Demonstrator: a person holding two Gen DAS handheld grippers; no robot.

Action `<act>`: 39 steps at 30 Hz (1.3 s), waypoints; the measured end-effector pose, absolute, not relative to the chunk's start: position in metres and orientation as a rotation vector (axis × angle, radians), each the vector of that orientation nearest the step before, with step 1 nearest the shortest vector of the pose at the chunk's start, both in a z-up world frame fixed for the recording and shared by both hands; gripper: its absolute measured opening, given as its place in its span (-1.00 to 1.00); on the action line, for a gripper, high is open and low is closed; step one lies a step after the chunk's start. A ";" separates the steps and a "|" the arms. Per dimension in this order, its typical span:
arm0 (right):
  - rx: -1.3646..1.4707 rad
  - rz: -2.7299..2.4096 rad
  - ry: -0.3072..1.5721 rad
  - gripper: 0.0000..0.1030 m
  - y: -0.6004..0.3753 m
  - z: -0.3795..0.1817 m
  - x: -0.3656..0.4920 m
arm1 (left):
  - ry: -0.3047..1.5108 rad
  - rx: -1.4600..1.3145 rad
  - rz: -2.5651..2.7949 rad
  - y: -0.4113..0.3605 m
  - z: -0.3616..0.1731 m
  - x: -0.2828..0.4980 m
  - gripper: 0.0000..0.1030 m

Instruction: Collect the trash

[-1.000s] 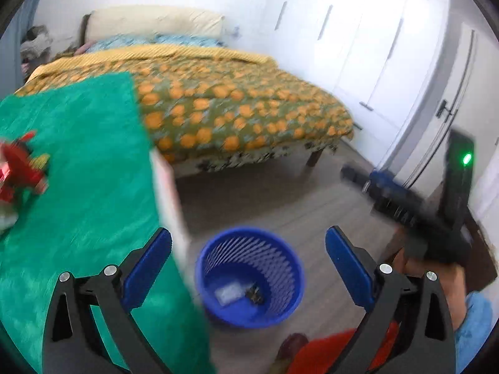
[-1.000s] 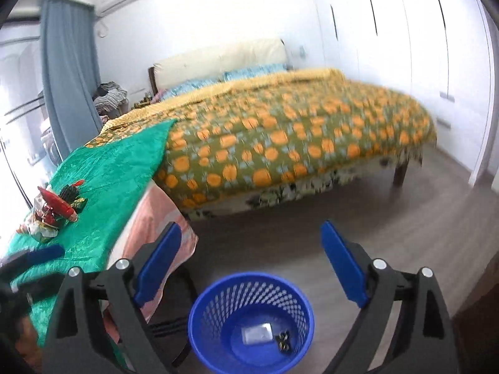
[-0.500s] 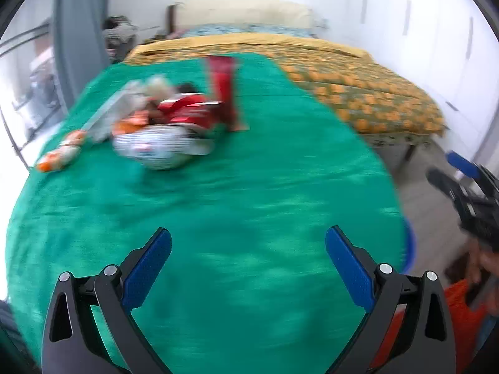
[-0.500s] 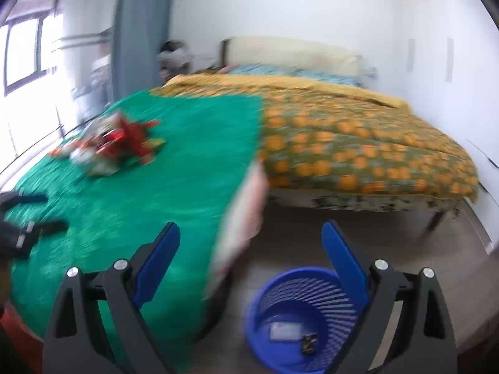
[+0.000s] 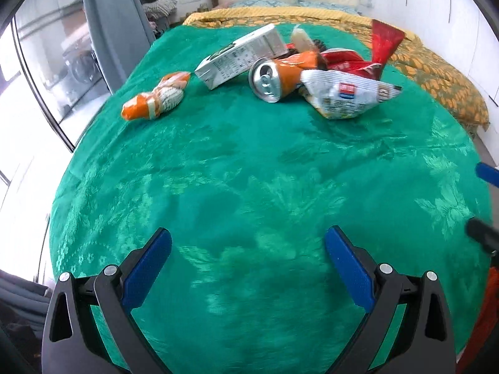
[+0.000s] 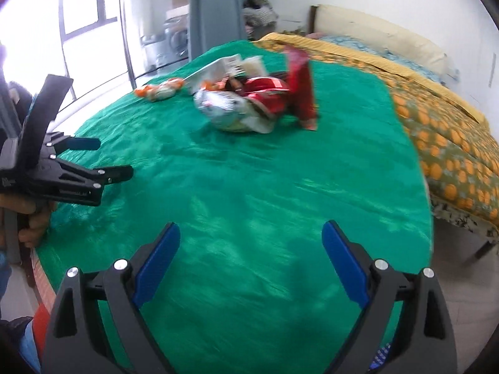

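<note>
A heap of trash lies at the far end of the green cloth [image 5: 249, 187]: a crushed orange can [image 5: 277, 79], a grey carton [image 5: 240, 56], a white snack bag [image 5: 346, 93], red wrappers [image 5: 352, 62] and, apart to the left, a twisted orange-and-white wrapper [image 5: 156, 98]. My left gripper [image 5: 248, 243] is open over bare cloth, well short of the heap. In the right wrist view the same heap [image 6: 249, 103] sits far ahead, and my right gripper [image 6: 249, 233] is open and empty. The left gripper [image 6: 103, 159] shows at that view's left edge, held by a hand.
A bed with an orange-patterned cover [image 6: 452, 143] stands to the right of the green-covered surface. A grey curtain [image 5: 109, 25] and windows lie to the left. The green cloth's right edge drops to the floor [image 6: 461, 280]. A scrap of blue basket [image 6: 379, 358] peeks out at the bottom.
Both grippers have swung left, away from the blue basket on the floor, and now face the trash heap on the green cloth. The heap is closer in both views. Both stay open.
</note>
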State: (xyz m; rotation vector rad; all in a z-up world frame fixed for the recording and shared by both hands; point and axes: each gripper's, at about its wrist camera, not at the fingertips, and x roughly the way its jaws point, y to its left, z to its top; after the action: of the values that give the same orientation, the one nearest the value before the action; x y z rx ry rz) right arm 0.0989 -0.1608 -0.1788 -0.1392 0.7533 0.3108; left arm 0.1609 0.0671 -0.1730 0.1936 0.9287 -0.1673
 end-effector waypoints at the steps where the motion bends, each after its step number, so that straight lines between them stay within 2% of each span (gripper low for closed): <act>1: -0.154 0.317 0.758 0.74 -0.152 -0.179 0.103 | 0.927 0.197 -0.162 0.073 -0.172 0.165 0.90; 12: -0.210 0.343 0.829 0.74 -0.100 -0.194 0.158 | 0.855 0.218 -0.115 0.145 -0.156 0.270 0.90; 20: -0.149 0.353 0.902 0.80 -0.107 -0.205 0.165 | 0.909 0.239 -0.197 0.153 -0.174 0.350 0.90; 27: -0.152 0.344 0.900 0.81 -0.108 -0.205 0.162 | 0.917 0.252 -0.264 0.143 -0.179 0.374 0.89; 28: -0.152 0.344 0.900 0.81 -0.108 -0.205 0.162 | 0.914 0.259 -0.265 0.141 -0.179 0.374 0.87; 30: -0.152 0.344 0.900 0.81 -0.108 -0.205 0.163 | 0.898 0.262 -0.283 0.136 -0.178 0.369 0.57; 31: -0.152 0.344 0.900 0.81 -0.108 -0.205 0.163 | 0.897 0.252 -0.293 0.135 -0.177 0.366 0.48; 32: -0.152 0.343 0.900 0.81 -0.107 -0.205 0.163 | 0.895 0.245 -0.296 0.135 -0.177 0.363 0.26; 33: -0.152 0.344 0.900 0.81 -0.108 -0.205 0.163 | 0.897 0.233 -0.306 0.133 -0.176 0.357 -0.05; 39: -0.147 0.345 0.900 0.81 -0.108 -0.205 0.163 | 0.936 0.146 -0.256 0.124 -0.169 0.304 -0.05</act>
State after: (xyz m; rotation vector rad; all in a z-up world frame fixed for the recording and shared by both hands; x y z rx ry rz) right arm 0.1634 -0.1078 -0.2047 -0.1465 0.9003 0.3453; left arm 0.3036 0.1244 -0.1687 0.1459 0.9357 -0.2559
